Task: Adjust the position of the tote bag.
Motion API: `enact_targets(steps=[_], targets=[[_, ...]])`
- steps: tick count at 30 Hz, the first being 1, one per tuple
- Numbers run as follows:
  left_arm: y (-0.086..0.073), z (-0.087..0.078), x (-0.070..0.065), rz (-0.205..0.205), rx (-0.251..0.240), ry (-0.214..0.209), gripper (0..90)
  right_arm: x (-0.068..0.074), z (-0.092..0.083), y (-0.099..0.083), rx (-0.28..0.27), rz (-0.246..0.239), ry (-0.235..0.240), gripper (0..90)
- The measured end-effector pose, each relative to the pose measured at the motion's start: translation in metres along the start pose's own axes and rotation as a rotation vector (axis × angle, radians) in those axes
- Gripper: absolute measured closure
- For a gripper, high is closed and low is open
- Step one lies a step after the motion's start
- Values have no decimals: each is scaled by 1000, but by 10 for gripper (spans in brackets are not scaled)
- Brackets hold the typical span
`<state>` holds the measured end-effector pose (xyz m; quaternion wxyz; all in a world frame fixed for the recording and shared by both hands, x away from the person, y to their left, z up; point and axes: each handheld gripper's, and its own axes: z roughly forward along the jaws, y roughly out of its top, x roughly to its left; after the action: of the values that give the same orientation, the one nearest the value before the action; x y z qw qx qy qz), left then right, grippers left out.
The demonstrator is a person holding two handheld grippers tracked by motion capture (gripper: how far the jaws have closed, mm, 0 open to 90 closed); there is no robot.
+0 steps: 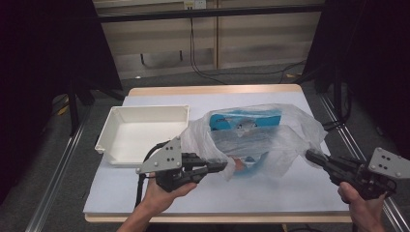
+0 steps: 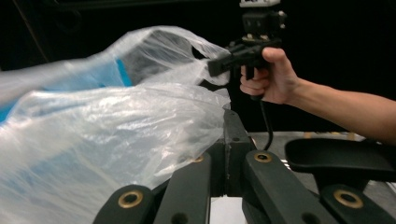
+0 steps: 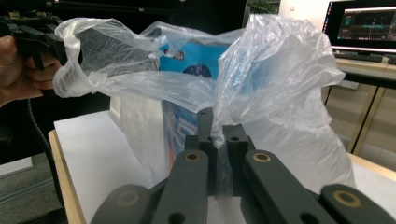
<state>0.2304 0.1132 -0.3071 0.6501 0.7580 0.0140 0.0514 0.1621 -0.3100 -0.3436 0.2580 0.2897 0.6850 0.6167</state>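
We see a thin, translucent plastic bag [image 1: 270, 137], crinkled and cloudy white, lying near the middle of the counter [image 1: 145, 193], which is covered with a pale, smooth sheet over a wooden edge. Inside the bag sits a blue printed box [image 1: 246, 121], flat-faced and glossy, its colour showing through the film. The left claw [image 1: 220, 167] is closed on the bag's near left edge, the film bunched between its black jaws; in the left gripper view the plastic [image 2: 116, 126] billows up right against them. The right claw [image 1: 312, 155] is closed on the bag's right edge, and the right gripper view shows the film [image 3: 275, 84] rising from its pinched jaws. Just left of the bag stands a white rectangular tray [image 1: 145, 130], shallow, hard-walled and matte. Beyond the counter lie grey carpet and dark cables [image 1: 232, 75]; a lit monitor [image 3: 362, 23] sits off to one side.
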Motion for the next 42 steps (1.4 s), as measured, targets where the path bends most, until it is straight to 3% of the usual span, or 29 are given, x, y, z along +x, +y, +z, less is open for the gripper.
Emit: enact_targets(steps=[2, 10, 18, 22, 30, 34, 36, 42], targets=[[9, -6, 2, 12, -13, 30, 900, -2, 0, 6, -9, -9, 0, 892], [40, -33, 12, 51, -90, 73, 900, -12, 3, 34, -51, -33, 12, 893], [53, -56, 29, 37, -143, 136, 900, -24, 6, 57, -84, -41, -3, 892], [59, -64, 41, 43, -135, 172, 900, -31, 9, 65, -78, -33, -12, 890], [61, -74, 57, 20, -131, 220, 900, -47, 12, 69, -66, -20, -27, 889], [56, -77, 66, -1, -109, 239, 900, -54, 15, 73, -55, -11, -11, 886], [54, -80, 70, -7, -99, 259, 900, -57, 17, 72, -42, -6, -31, 888], [51, -92, 80, -35, -104, 300, 900, -66, 22, 73, -31, 8, -33, 891]])
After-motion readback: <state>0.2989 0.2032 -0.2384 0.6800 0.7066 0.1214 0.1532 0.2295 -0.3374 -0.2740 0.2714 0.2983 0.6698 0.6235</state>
